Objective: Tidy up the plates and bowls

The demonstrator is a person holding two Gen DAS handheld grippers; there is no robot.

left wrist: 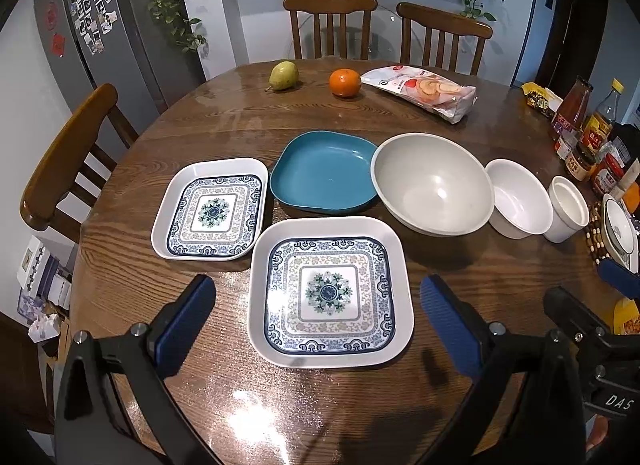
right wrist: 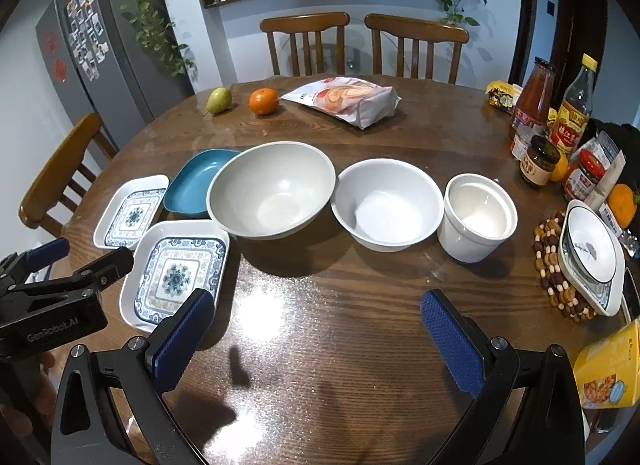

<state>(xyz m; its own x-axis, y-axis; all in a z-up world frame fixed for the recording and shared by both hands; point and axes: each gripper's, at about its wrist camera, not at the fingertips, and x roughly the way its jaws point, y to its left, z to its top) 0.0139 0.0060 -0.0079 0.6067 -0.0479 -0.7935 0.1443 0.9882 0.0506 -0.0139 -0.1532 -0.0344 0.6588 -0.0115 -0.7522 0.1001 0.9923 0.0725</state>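
On the round wooden table lie two white patterned square plates, a near one (left wrist: 330, 293) (right wrist: 176, 275) and a far left one (left wrist: 212, 211) (right wrist: 132, 211). Behind them sits a blue square dish (left wrist: 324, 173) (right wrist: 196, 181). To the right stand a large grey bowl (left wrist: 434, 185) (right wrist: 272, 189), a white bowl (left wrist: 518, 197) (right wrist: 386, 203) and a white cup (left wrist: 568, 203) (right wrist: 476, 217). My left gripper (left wrist: 320, 305) is open, above the near plate. My right gripper (right wrist: 320, 317) is open and empty above bare table in front of the bowls.
A pear (left wrist: 284, 75), an orange (left wrist: 345, 82) and a snack bag (left wrist: 424, 91) lie at the back. Bottles and jars (right wrist: 552, 125) crowd the right edge, with a plate on a beaded trivet (right wrist: 592, 257) and a yellow box (right wrist: 608, 369). Chairs surround the table.
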